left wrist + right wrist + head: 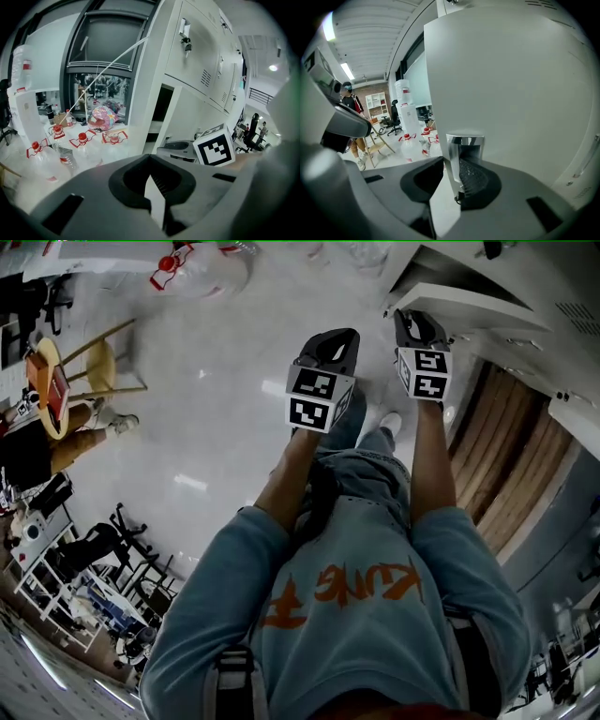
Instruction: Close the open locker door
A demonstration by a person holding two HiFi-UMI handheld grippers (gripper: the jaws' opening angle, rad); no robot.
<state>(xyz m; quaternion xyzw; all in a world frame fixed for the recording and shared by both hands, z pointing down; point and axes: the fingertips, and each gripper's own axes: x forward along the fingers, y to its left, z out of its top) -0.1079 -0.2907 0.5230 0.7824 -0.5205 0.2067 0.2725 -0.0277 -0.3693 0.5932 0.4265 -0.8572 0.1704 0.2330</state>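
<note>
The open grey locker door juts out at the upper right of the head view and fills the right gripper view. My right gripper is at the door's edge, its jaws set on either side of the door's chrome handle, and the pads look pressed on it. The left gripper hangs in the air beside the right one, apart from the door, its jaws together with nothing between them. In the left gripper view, the locker bank shows an open dark compartment.
Large water bottles with red caps stand on the floor left of the lockers. A wooden stool and a seated person are far left. A wooden panel runs along the right wall.
</note>
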